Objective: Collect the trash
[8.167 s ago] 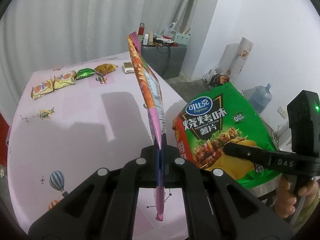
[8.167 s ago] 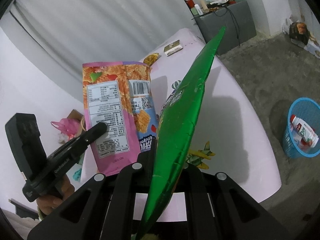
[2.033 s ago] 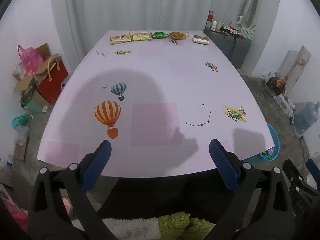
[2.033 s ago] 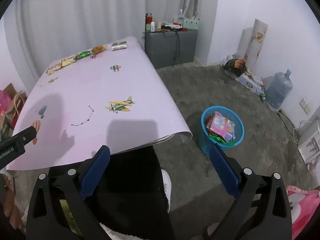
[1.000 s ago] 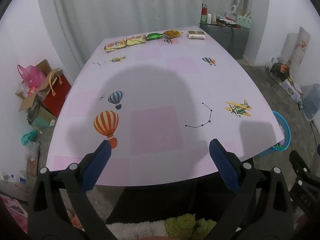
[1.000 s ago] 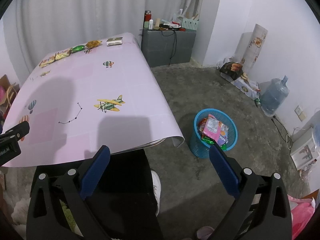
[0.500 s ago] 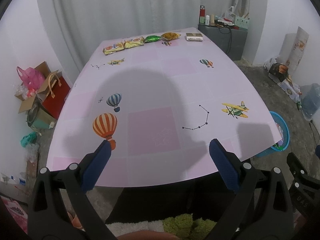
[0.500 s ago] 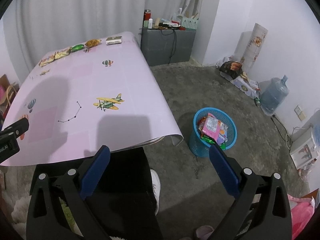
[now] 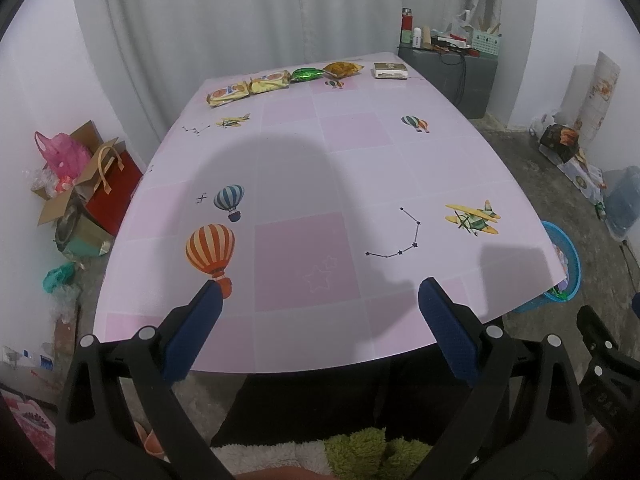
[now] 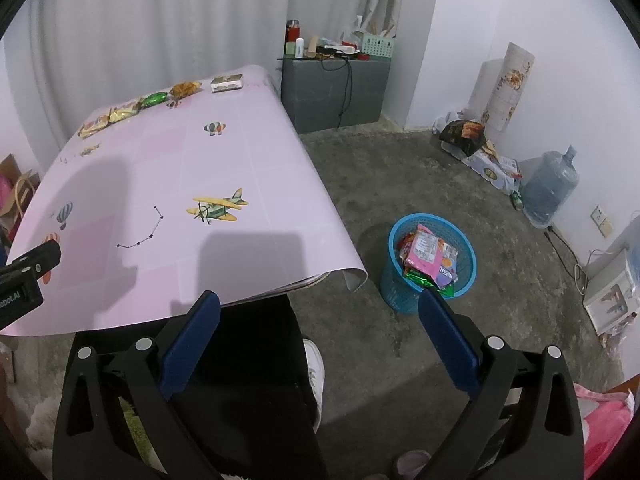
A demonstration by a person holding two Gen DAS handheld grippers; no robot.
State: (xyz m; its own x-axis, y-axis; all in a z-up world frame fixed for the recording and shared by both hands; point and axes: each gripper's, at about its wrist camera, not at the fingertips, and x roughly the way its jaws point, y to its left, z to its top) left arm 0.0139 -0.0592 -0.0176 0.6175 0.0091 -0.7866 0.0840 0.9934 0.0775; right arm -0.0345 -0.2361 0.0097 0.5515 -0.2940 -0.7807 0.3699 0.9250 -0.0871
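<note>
Several snack packets [image 9: 266,82] lie in a row along the far edge of the pink table [image 9: 360,168], with a small flat box [image 9: 390,71] at the row's right end. The same snack packets [image 10: 132,110] show far off in the right wrist view. A blue basket [image 10: 404,292] on the floor right of the table holds a pink bag [image 10: 424,252] and other wrappers. My left gripper [image 9: 320,300] is open and empty over the table's near edge. My right gripper [image 10: 318,312] is open and empty, low beside the table's near right corner.
A grey cabinet [image 10: 334,92] with bottles stands beyond the table. A water jug [image 10: 550,188] and boxes [image 10: 486,164] line the right wall. Bags and cartons [image 9: 80,184] crowd the floor left of the table. A person's dark legs and a white shoe [image 10: 314,364] are below.
8 seconds ago each gripper was shut on a snack bag; both now stand open and the bags lie in the blue basket. In the last second the views barely shifted.
</note>
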